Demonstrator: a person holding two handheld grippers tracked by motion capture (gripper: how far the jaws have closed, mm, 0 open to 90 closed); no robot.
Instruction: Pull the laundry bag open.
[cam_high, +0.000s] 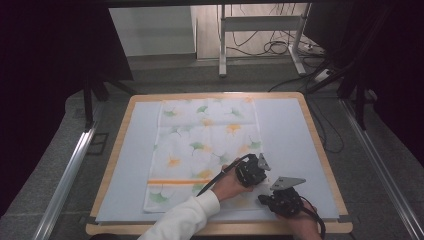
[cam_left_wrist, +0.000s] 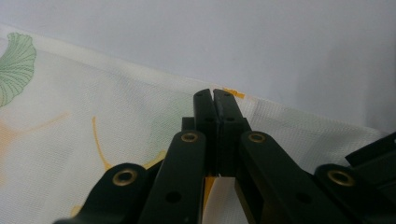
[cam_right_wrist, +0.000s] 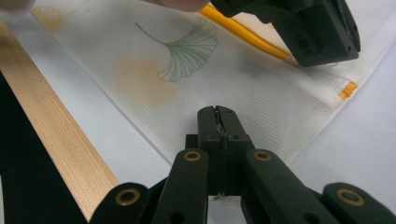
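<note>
A white towel (cam_high: 205, 145) printed with green and orange ginkgo leaves lies flat on the pale blue mat (cam_high: 290, 135), an orange stripe (cam_high: 175, 181) crossing it near its front end. Both grippers sit at its front right corner. My left gripper (cam_high: 256, 181) reaches across from a white sleeve; its jaws (cam_left_wrist: 215, 100) are shut on the towel's (cam_left_wrist: 93, 140) right edge, beside the orange stripe's end (cam_left_wrist: 233, 93). My right gripper (cam_high: 264, 200) is nearer the table's front, shut (cam_right_wrist: 217, 114) on the towel's (cam_right_wrist: 210, 79) corner. The left gripper's black body (cam_right_wrist: 317, 32) hangs just beyond it.
The mat rests on a wooden table whose front edge (cam_high: 220, 229) is close to my hands. Metal rails (cam_high: 65, 175) run along both sides. Behind the table stand a metal frame (cam_high: 222, 45) and loose cables (cam_high: 280, 47) on the floor.
</note>
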